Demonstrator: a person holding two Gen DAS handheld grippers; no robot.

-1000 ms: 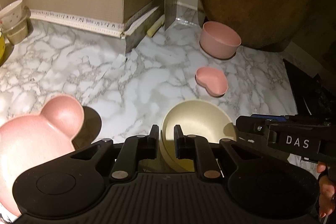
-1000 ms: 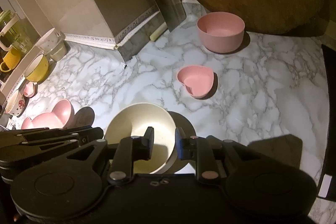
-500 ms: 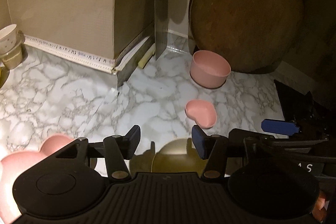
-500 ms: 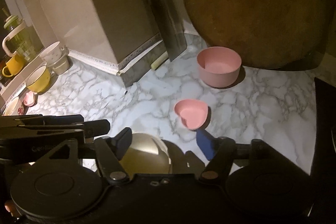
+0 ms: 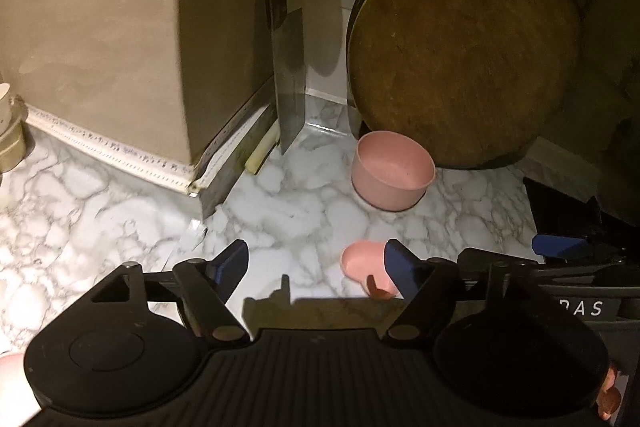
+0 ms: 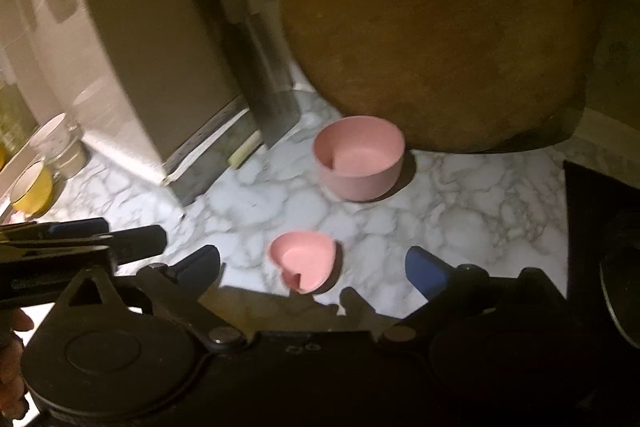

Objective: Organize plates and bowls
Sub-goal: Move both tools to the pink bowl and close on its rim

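Observation:
My left gripper [image 5: 316,265] has its jaws opening, with nothing pressed between the blue pads. My right gripper [image 6: 314,267] is opening wider still and is also empty. A small pink heart-shaped dish [image 6: 304,261] lies on the marble counter [image 6: 460,219] beyond the right fingers; in the left wrist view this heart dish [image 5: 360,261] is half hidden by a finger. A round pink bowl [image 5: 392,171] [image 6: 360,159] stands upright farther back. A shadowed sliver of the cream bowl [image 5: 320,313] shows just under the left gripper. The two grippers are side by side.
A big round wooden board [image 5: 464,55] leans on the back wall behind the pink bowl. A cleaver [image 5: 288,75] leans against a beige box [image 5: 100,39]. A yellow cup [image 6: 32,191] and white cups [image 6: 56,139] stand at the far left; a black mat [image 6: 600,227] lies right.
Both grippers were shut on the cream bowl's rim; they have let go, spread their jaws and drawn back and up. The cream bowl has slipped almost out of view beneath them.

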